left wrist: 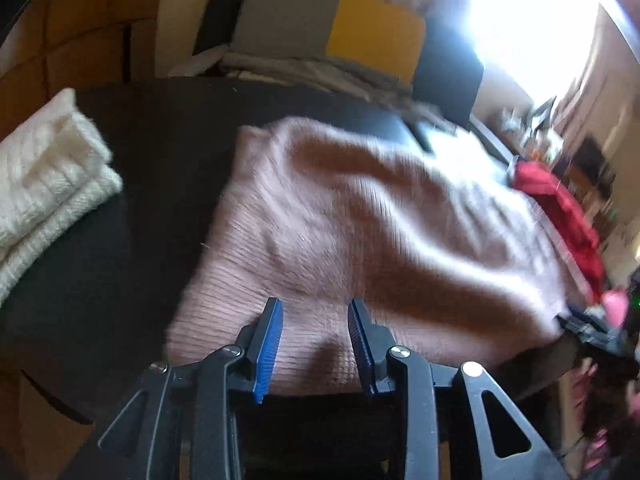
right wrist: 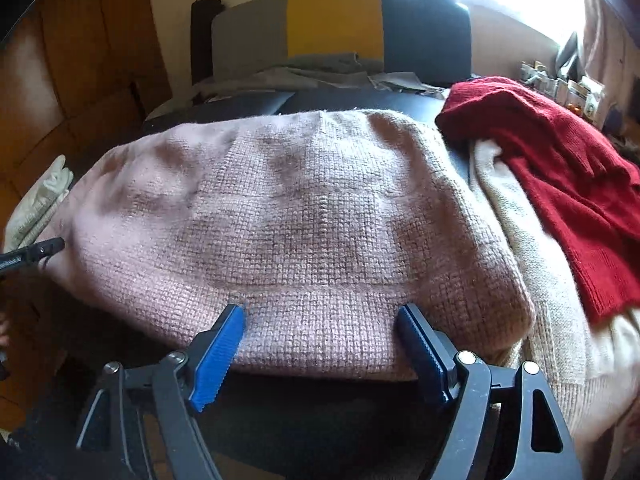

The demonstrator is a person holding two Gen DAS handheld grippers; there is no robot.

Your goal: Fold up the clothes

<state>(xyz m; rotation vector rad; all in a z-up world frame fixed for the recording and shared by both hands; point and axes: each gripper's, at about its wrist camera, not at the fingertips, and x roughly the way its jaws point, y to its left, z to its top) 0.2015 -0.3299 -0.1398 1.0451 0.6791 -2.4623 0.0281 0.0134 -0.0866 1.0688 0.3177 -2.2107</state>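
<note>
Pink sweater (right wrist: 280, 216) just ahead of both tongs

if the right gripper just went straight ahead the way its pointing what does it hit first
Most likely the pink sweater: its near folded edge lies right between the open right gripper jaws. Depth is hard to judge.
</note>
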